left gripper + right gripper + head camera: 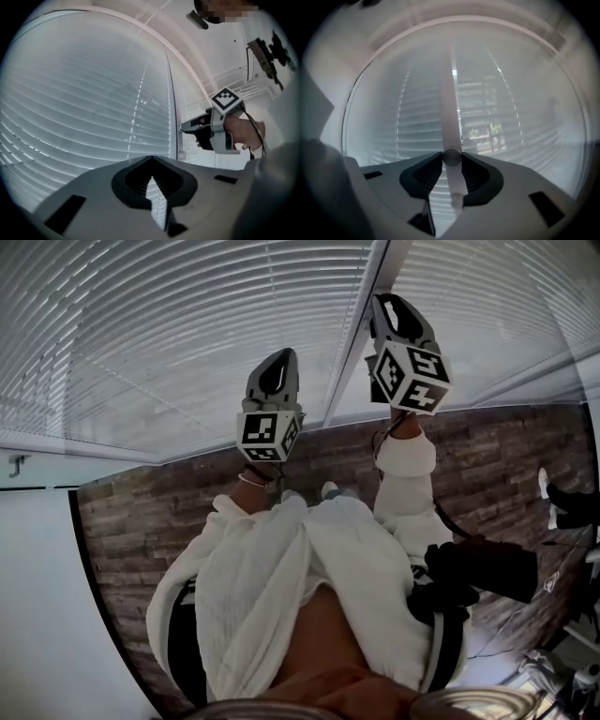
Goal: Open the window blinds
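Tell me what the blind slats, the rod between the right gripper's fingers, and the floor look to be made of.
Slats: thin, white, smooth strips with a soft sheen; painted metal or plastic, the look leaves it open.
Rod: pale and milky, seemingly a little see-through, so probably plastic.
Floor: grey-brown planks with grain and seams; wood or a wood-look laminate.

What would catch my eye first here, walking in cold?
White slatted window blinds fill the top half of the head view. In front of them a person holds up two grippers bearing black-and-white marker cubes. The right gripper is closed on the blinds' thin wand, and the left gripper is shut and empty beside it.
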